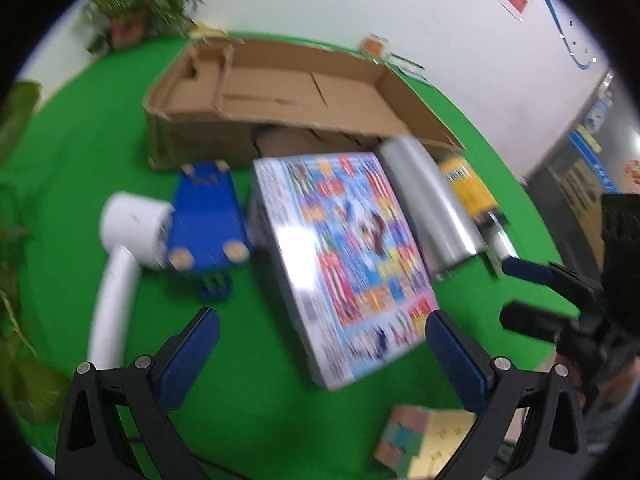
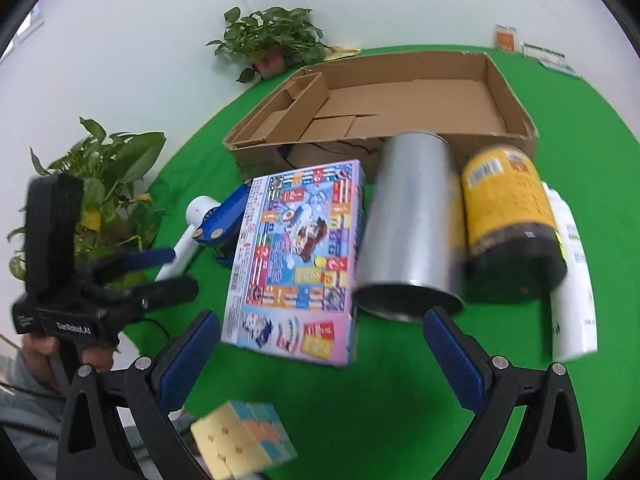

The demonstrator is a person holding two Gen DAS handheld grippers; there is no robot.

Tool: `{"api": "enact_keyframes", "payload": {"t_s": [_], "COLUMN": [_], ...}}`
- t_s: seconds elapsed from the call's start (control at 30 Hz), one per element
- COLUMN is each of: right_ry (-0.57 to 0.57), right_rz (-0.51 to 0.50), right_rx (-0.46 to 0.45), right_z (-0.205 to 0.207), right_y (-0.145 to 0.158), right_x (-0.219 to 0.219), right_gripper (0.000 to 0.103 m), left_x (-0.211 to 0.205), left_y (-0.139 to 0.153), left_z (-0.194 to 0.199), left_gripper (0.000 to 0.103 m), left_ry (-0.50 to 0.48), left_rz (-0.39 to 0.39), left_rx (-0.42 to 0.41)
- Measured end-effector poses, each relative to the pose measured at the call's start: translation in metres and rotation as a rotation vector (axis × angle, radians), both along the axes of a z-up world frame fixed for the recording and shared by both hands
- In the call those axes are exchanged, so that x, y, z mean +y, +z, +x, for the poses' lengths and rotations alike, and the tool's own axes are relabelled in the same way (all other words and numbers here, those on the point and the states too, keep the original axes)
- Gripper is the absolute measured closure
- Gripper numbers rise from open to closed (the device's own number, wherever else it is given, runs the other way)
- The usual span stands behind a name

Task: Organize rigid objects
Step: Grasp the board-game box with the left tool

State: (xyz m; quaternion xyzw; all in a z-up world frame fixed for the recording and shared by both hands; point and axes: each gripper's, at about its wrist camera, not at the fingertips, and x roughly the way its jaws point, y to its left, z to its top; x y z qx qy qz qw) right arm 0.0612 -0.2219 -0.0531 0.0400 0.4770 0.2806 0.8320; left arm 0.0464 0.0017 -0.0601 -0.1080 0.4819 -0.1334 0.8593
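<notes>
An open cardboard box [image 1: 280,92] [image 2: 400,92] lies empty at the back of the green table. In front of it lie a colourful flat game box [image 1: 344,248] [image 2: 296,256], a silver cylinder [image 1: 432,204] [image 2: 412,220], a yellow-labelled jar [image 1: 472,188] [image 2: 508,208], a white bottle [image 2: 572,272], a blue toy [image 1: 208,216] [image 2: 224,220] and a white hair dryer [image 1: 124,248] [image 2: 188,232]. A pastel cube [image 1: 420,440] [image 2: 244,436] lies nearest. My left gripper [image 1: 320,344] [image 2: 160,268] is open just before the game box. My right gripper [image 2: 320,348] [image 1: 516,292] is open before the game box and cylinder.
Potted plants [image 2: 276,44] [image 2: 108,200] stand at the table's far and left edges, also in the left wrist view [image 1: 140,4]. Small cards [image 2: 540,54] lie behind the cardboard box. A white wall rises behind the table.
</notes>
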Motion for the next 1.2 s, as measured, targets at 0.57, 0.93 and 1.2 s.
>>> {"api": "enact_keyframes", "payload": {"t_s": [0.57,0.93,1.2], "right_ry": [0.099,0.117,0.083], "right_rz": [-0.084,-0.09,-0.138], "right_rx": [0.266,0.284,0.249], "right_z": [0.027,0.05,0.048], "right_y": [-0.078,-0.084,-0.077], "right_x": [0.062,0.071,0.089], "right_gripper": [0.027,0.021,0.019], "left_x": [-0.005,0.007,0.0], "left_y": [-0.066,-0.069,-0.052], "left_z": [0.039,0.046,0.033], "left_gripper": [0.02,0.023,0.026], "left_ry": [-0.014,-0.018,-0.027], "left_rz": [-0.135,-0.153,-0.087], "left_rx": [0.255,0.233,0.212]}}
